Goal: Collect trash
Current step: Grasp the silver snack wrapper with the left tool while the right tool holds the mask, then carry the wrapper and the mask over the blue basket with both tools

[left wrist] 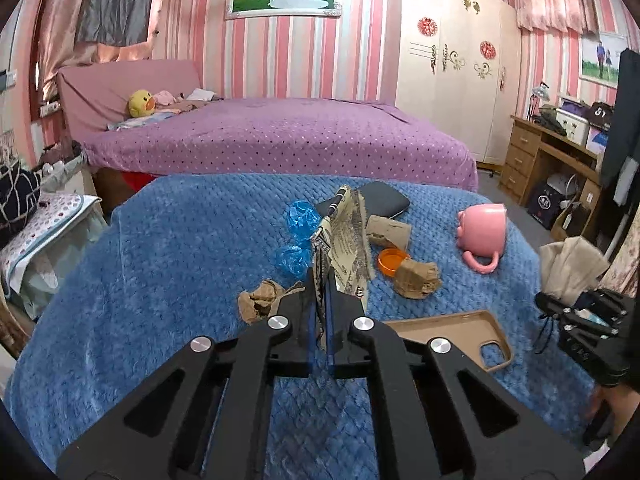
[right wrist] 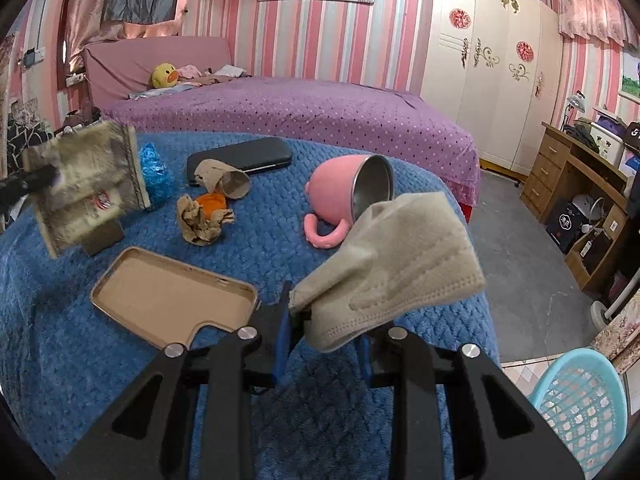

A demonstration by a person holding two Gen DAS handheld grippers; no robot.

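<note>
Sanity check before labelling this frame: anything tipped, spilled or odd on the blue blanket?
Yes: the pink steel-lined pig mug lies tipped on its side on the blue quilted blanket, mouth facing the right gripper. No spill visible. Crumpled brown paper wads lie scattered beside it.

Both wrist cams close, facing bed [left wrist: 280, 136]; share blue blanket [left wrist: 180, 240].

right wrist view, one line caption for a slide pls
Right gripper holds a beige face mask above the blue blanket, a light blue basket at lower right.
</note>
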